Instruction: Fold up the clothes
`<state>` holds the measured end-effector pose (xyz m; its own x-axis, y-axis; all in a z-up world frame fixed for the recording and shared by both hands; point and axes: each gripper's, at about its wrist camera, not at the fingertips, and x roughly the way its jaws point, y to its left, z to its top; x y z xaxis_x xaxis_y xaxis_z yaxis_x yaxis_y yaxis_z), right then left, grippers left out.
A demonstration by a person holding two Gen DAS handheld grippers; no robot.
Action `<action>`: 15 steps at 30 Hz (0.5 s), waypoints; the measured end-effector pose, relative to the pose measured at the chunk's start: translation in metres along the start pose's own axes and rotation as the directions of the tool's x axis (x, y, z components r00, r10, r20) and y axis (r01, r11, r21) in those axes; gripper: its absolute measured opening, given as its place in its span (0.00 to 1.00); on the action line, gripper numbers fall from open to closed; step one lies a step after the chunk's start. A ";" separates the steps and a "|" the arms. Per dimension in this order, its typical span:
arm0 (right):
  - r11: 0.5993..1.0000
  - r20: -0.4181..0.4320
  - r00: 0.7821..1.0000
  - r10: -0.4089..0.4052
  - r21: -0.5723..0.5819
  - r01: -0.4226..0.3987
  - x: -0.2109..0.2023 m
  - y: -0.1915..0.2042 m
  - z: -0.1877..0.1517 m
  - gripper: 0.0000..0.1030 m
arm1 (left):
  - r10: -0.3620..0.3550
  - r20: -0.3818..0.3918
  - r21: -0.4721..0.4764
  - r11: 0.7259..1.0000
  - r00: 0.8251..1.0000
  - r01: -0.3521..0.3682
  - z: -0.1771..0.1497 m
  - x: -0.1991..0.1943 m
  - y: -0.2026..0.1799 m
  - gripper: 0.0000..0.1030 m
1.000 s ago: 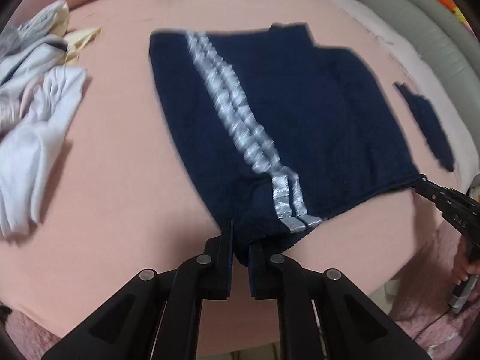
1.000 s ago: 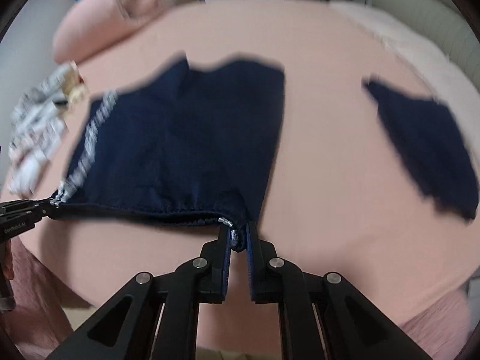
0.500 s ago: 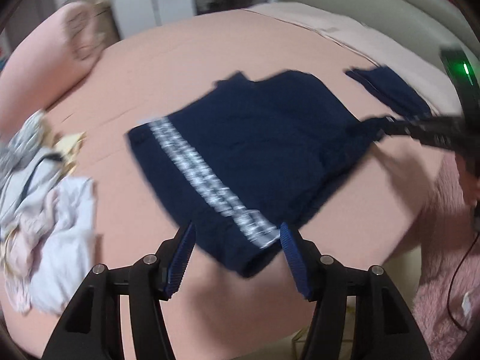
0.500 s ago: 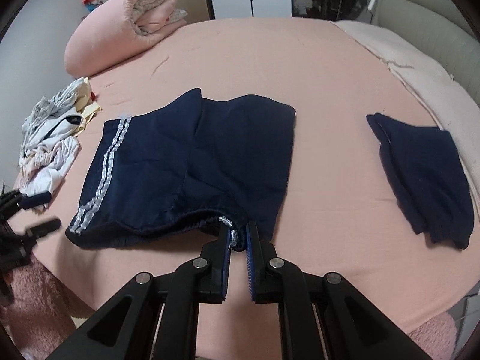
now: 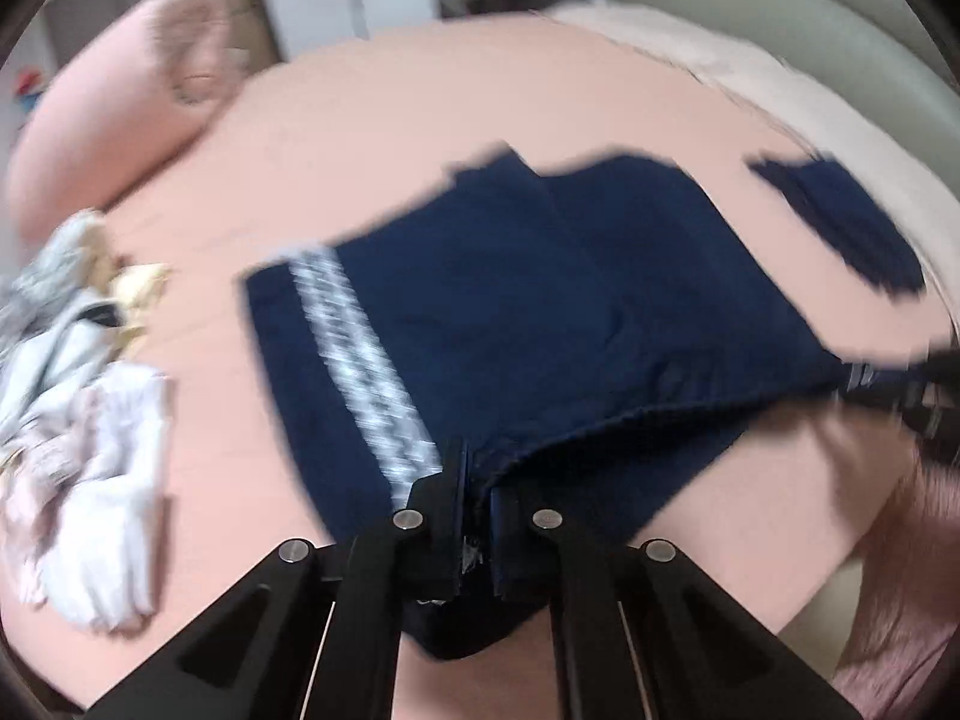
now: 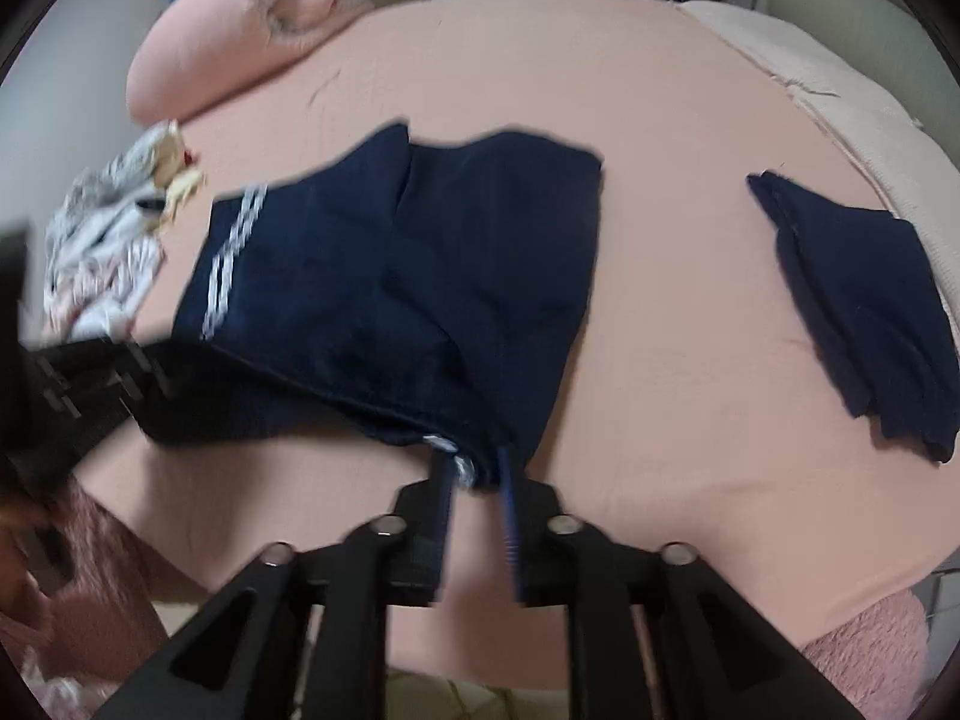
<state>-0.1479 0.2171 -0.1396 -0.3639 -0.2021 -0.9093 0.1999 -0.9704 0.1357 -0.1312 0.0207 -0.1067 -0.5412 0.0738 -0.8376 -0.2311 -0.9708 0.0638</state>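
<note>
Navy shorts gripped at the waistband on a pink bed

Navy shorts point(image 6: 396, 276) with white side stripes point(image 5: 360, 360) lie spread on the pink bed point(image 6: 660, 360), directly ahead of both grippers. Their legs point away from the grippers and their waistband runs along the near edge.

The left gripper point(image 5: 477, 516) has its jaws nearly together, clamped on the waistband corner just beside the near end of the white stripes; a fold of navy cloth hangs down between and below the fingers. In the right wrist view this gripper shows as a blurred black shape at the far left, with the waistband edge running from it across to the right gripper.

The right gripper point(image 6: 477, 480) stands with its jaws a little apart. The other waistband corner, with a small white mark on it, sits between the fingertips; whether the pads press on the cloth I cannot tell, since the gap looks wider than the fabric and the picture is blurred. In the left wrist view the right gripper appears only as a dark smear at the far right edge, at the end of the waistband.

Ahead and to the right of the right gripper lies a folded navy garment point(image 6: 870, 312), well apart from the shorts. Ahead and to the left lies a heap of pale clothes point(image 5: 78, 420). Beyond that heap, at the far side of the bed, sits a rolled pink blanket point(image 6: 240, 30).
</note>
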 end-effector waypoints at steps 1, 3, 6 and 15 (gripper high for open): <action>1.000 -0.008 1.000 0.007 -0.006 -0.008 0.001 0.003 -0.001 0.20 | 0.021 0.018 -0.024 1.000 1.000 -0.020 -0.001 -0.009 0.008 0.04; 0.999 -0.017 0.999 0.030 -0.023 -0.030 0.002 0.012 -0.003 0.21 | 0.042 0.037 -0.068 0.997 0.998 -0.039 -0.003 -0.023 0.023 0.03; 0.996 0.005 0.998 0.066 -0.058 -0.066 -0.005 0.030 -0.001 0.26 | 0.034 0.030 -0.102 0.994 0.999 -0.031 -0.006 -0.027 0.037 0.03; 0.992 0.065 0.996 -0.057 -0.109 0.063 0.006 0.047 -0.001 0.59 | -0.024 -0.087 -0.137 0.991 0.996 0.012 -0.033 0.002 0.052 0.04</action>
<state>-0.1398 0.1699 -0.1395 -0.4330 -0.1550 -0.8879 0.2746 -0.9610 0.0339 -0.1180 -0.0366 -0.1227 -0.4630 0.0767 -0.8830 -0.1246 -0.9920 -0.0208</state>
